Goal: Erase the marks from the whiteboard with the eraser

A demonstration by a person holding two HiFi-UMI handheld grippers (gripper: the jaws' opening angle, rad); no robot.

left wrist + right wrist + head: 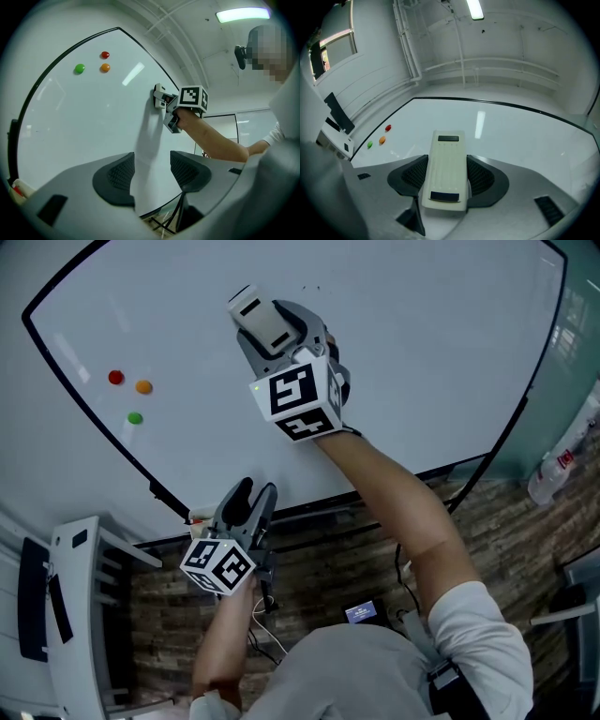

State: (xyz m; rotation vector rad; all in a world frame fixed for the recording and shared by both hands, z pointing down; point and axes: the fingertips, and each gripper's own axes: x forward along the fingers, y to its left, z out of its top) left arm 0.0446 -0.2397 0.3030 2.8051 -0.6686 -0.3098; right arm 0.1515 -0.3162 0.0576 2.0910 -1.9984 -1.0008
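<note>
The whiteboard (422,362) fills the upper head view and looks almost clean; a few faint specks (310,288) show near its top. My right gripper (269,331) is shut on the white eraser (256,313), which is held against the board just below those specks. In the right gripper view the eraser (446,168) lies lengthwise between the pads, over the board (525,136). My left gripper (251,495) hangs open and empty by the board's bottom edge. The left gripper view shows its gripper (151,173) facing the board (84,122), with the right gripper (171,107) and eraser (159,96) beyond.
Red (115,377), orange (142,386) and green (135,417) magnets sit at the board's left. A red-tipped item (199,517) rests at the bottom frame. A white stand (80,615) is at lower left, a bottle (561,460) at right, cables and a small screen (361,612) on the floor.
</note>
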